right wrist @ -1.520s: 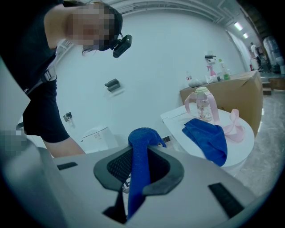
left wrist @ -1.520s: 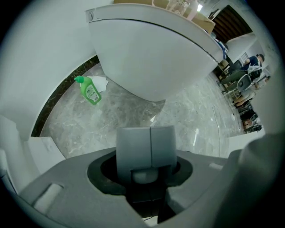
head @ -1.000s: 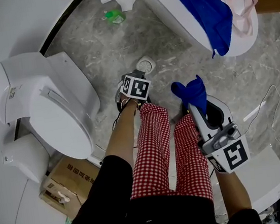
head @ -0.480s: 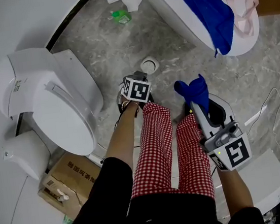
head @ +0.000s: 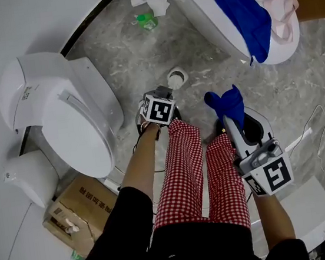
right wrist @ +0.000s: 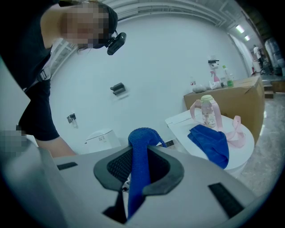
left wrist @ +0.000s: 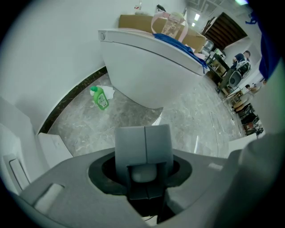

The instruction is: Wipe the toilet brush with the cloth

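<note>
Brush and cloth, one in each gripper, right of the toilet
The white toilet (head: pixel 59 110) stands at left. Just to its right the left gripper (head: pixel 159 110) points down, its jaws set wide and clamped on the grey toilet brush (left wrist: pixel 143 147). Further right, the right gripper (head: pixel 233 124) pinches the blue cloth (head: pixel 226 105) narrowly.

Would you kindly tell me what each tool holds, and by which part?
Right tool: the blue cloth, pinched at a bunched fold. Left tool: a grey handle, apparently the toilet brush's, by its end.
</note>
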### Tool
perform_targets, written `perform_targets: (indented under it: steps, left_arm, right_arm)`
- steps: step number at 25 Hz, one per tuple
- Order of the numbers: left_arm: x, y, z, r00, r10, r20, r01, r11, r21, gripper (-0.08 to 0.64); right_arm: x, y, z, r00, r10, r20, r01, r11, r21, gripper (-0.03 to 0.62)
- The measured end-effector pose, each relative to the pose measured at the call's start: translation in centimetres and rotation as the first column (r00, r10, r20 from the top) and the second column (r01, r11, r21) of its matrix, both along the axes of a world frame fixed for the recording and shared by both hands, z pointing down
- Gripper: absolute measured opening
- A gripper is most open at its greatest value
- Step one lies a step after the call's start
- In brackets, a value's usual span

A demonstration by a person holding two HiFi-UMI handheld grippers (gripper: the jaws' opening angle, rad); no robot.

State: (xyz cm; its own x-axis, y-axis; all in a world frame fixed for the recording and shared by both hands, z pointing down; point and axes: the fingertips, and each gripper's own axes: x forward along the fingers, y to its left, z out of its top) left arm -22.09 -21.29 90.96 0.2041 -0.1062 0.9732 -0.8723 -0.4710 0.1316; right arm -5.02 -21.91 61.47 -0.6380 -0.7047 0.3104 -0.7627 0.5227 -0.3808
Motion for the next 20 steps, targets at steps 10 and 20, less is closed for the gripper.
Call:
perform_targets:
  steps: [10, 20]
  left_arm:
    - [-0.9, 2.4, -2.4, 0.998, -0.055, -0.043, 0.056, 0.998, 0.020, 0.172]
    - [-1.2, 3.0, -6.1, 0.965, -0.200, -0.168, 0.210, 0.977, 0.047, 0.170]
  right_arm:
    - [-0.8, 1.6, -1.1, 1.000, 0.013, 0.014, -0.013, 1.000, 0.001, 0.066]
    - [-0.6, 1.9, -2.2, 1.000, 0.010, 0.006, -0.010, 1.000, 0.022, 0.066]
